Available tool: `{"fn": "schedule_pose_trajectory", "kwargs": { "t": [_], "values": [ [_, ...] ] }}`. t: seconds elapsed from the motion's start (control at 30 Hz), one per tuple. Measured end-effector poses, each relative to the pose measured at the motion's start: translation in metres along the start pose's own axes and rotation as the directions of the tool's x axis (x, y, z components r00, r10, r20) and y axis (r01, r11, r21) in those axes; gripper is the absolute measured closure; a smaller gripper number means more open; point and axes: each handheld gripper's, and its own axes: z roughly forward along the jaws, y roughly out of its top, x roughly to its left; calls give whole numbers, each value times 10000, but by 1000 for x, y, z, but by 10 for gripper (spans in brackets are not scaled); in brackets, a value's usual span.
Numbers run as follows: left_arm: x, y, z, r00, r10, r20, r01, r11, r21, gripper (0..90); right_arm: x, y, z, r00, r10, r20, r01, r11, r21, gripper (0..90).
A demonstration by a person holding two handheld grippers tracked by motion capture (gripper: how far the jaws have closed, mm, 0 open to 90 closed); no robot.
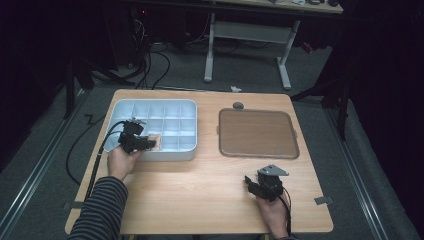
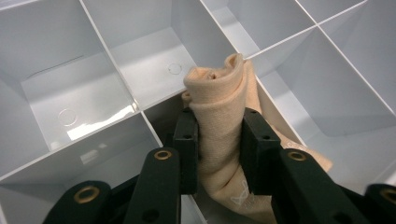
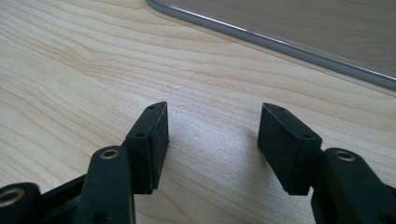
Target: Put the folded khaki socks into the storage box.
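Observation:
A peach cloth (image 2: 219, 116), folded into a thick bundle, is pinched between the two black pads of my left gripper (image 2: 218, 140). It hangs over a front compartment of the white divided tray (image 2: 93, 98). In the high view the left gripper (image 1: 150, 142) is at the tray's (image 1: 125, 106) near edge with the cloth (image 1: 156, 141) at its tip. My right gripper (image 3: 212, 135) rests low over the bare wooden table with its jaws open and nothing between them. It shows at the table's front right (image 1: 257, 186) in the high view.
A brown flat tray (image 1: 257, 132) with a grey rim lies right of the white one, and its edge (image 3: 280, 44) runs just ahead of the right gripper. The other tray compartments in view hold nothing. Cables trail off the table's left side.

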Motion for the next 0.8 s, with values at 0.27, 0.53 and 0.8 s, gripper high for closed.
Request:
{"fn": "schedule_pose_trajectory", "kwargs": {
  "t": [0.27,0.53,0.8],
  "values": [
    [-3,2,5,9991,379,-176,-372,9985,404,708,0,0,0,10000,2,4,-2,10000,0,435],
    [-3,2,4,9999,159,-26,-159,9995,278,678,0,0,0,10000,0,-2,0,10000,-1,434],
    [-4,2,-7,10000,38,-2,-38,10000,-25,613,0,0,0,10000,-4,-2,4,10000,1,434]
  ]
}}
